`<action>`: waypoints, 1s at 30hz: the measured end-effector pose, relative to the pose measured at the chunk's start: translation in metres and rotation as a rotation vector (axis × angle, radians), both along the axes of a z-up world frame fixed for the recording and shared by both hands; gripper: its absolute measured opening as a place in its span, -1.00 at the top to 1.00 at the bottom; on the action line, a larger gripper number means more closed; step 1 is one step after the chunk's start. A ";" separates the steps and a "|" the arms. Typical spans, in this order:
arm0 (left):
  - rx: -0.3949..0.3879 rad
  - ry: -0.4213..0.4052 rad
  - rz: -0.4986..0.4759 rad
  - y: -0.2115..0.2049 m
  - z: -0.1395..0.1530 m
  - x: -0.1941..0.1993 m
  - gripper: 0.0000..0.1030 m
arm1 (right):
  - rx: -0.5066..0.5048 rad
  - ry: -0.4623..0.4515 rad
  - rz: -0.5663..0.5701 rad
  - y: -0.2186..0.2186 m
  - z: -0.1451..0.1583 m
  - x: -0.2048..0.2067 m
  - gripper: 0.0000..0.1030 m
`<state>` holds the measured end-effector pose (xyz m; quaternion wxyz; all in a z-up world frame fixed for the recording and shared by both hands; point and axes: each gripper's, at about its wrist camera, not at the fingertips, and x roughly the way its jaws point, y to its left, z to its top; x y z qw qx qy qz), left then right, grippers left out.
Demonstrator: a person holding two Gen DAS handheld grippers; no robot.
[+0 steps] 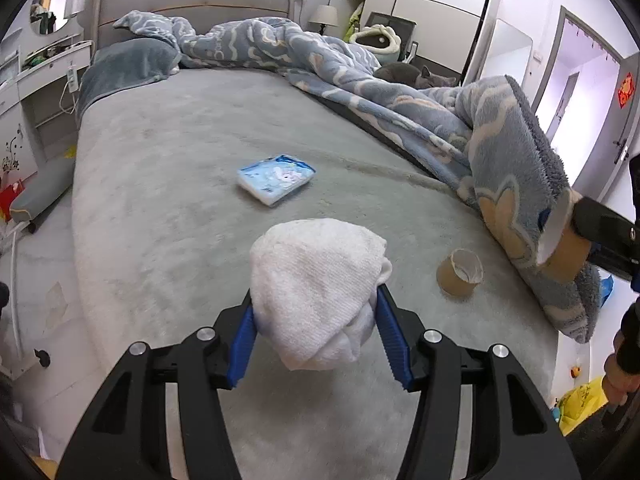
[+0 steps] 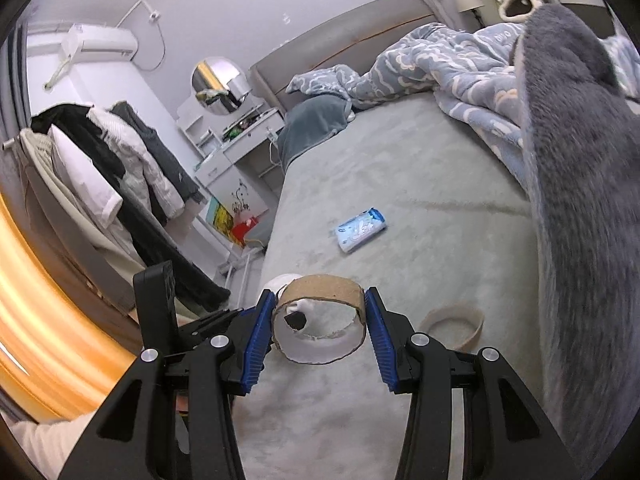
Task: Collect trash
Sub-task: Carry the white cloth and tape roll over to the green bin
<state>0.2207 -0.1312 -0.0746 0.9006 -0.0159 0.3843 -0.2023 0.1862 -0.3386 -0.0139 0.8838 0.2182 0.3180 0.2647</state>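
No readable text anywhere. The blue tissue pack on the bed carries a cartoon print and some lettering, but it's too small and blurred to make out in either view. The red decoration on the door has a gold figure, also illegible, and the large pale letters on the blue blanket are folded and can't be read.

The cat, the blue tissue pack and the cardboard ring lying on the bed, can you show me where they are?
cat (image 1: 416, 74): left wrist view, on its grey back.
blue tissue pack (image 1: 276, 178): left wrist view, on its printed top.
cardboard ring (image 1: 459, 278): left wrist view, on its brown outer wall.
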 end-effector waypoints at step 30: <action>-0.011 0.074 0.187 0.162 -0.004 -0.093 -0.13 | 0.092 -0.008 0.159 0.165 0.006 -0.048 0.09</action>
